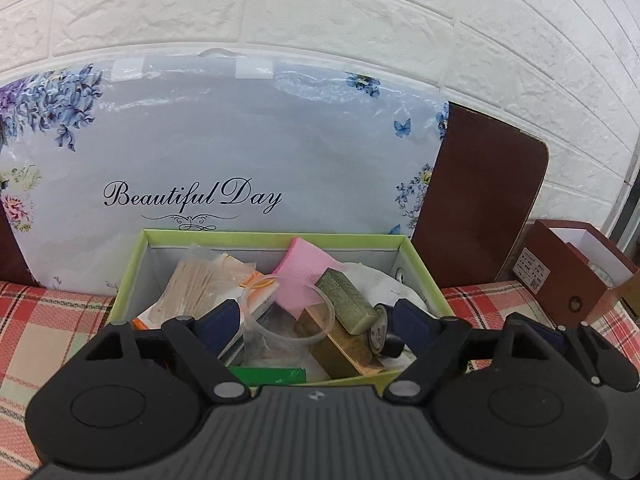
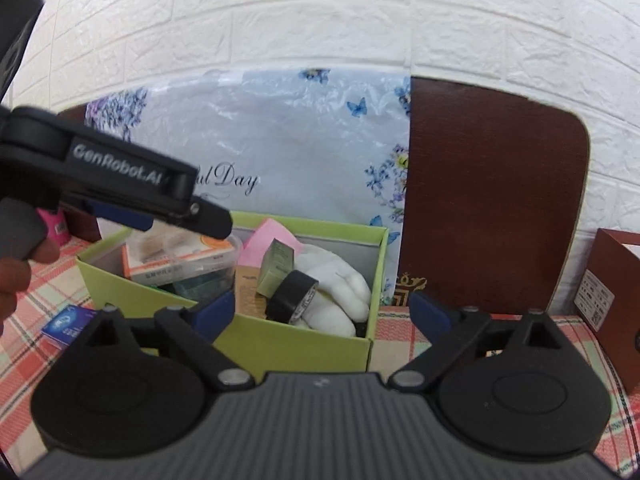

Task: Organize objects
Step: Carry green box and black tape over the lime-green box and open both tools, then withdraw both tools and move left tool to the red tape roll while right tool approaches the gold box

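Hovering over the green box (image 1: 128, 276), the left gripper (image 1: 316, 326) hangs with its jaws spread wide and nothing between them. Inside, left to right: a cotton swab pack (image 1: 192, 284), a clear plastic cup (image 1: 288, 320), a pink cloth (image 1: 300, 276), a green carton (image 1: 348, 300) and a black tape roll (image 2: 294, 294). At right, the right gripper (image 2: 322, 312) gapes too, near the box's front corner, over the plaid tablecloth (image 2: 404, 332).

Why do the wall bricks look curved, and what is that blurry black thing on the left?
Both wrist views: fisheye lenses bow the brick wall. Right wrist view: the blurry black shape is the left gripper, too close to be sharp. Left wrist view: glare streaks the floral bag.
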A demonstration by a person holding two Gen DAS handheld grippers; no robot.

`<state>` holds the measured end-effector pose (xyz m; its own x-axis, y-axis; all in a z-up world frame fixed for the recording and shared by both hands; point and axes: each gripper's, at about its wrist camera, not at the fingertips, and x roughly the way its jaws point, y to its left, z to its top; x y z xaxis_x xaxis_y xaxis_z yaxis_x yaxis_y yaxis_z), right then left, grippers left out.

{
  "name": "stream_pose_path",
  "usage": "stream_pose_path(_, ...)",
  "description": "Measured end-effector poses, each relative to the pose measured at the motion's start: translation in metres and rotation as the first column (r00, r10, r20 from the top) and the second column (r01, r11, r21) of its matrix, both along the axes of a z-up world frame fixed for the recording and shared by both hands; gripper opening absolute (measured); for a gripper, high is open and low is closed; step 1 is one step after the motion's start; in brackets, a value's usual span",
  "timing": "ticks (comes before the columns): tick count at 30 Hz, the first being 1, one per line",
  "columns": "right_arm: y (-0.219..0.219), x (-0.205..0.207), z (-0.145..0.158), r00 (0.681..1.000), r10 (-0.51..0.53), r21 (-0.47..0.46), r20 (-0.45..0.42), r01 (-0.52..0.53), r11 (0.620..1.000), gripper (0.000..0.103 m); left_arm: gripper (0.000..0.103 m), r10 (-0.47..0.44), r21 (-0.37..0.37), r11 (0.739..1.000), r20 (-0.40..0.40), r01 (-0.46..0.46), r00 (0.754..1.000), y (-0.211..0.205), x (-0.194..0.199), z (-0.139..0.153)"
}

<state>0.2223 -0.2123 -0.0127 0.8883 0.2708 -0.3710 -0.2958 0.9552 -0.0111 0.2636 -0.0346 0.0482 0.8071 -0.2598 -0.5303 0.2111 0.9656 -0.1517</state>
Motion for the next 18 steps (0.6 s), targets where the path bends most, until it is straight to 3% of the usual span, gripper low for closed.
stream_pose_path(4,-0.009,-0.024,0.016,0.999,-0.006,0.038,0.033,0.005,0.999,0.103,0.087,0.04,0.058,0.997,0.02,-0.041,0.999,0.0,-0.029,0.011)
stream_pose_path(9,-0.025,-0.062,0.018,1.0,-0.015,0.076,0.008,0.015,0.997,0.103,0.089,0.096,0.138,0.985,0.042,-0.101,0.994,0.003,-0.071,0.005)
stream_pose_path(18,-0.03,-0.116,-0.004,0.998,-0.007,0.075,-0.065,0.012,0.997,0.103,0.089,0.136,0.099,0.987,-0.078,-0.128,0.988,0.021,-0.119,-0.03)
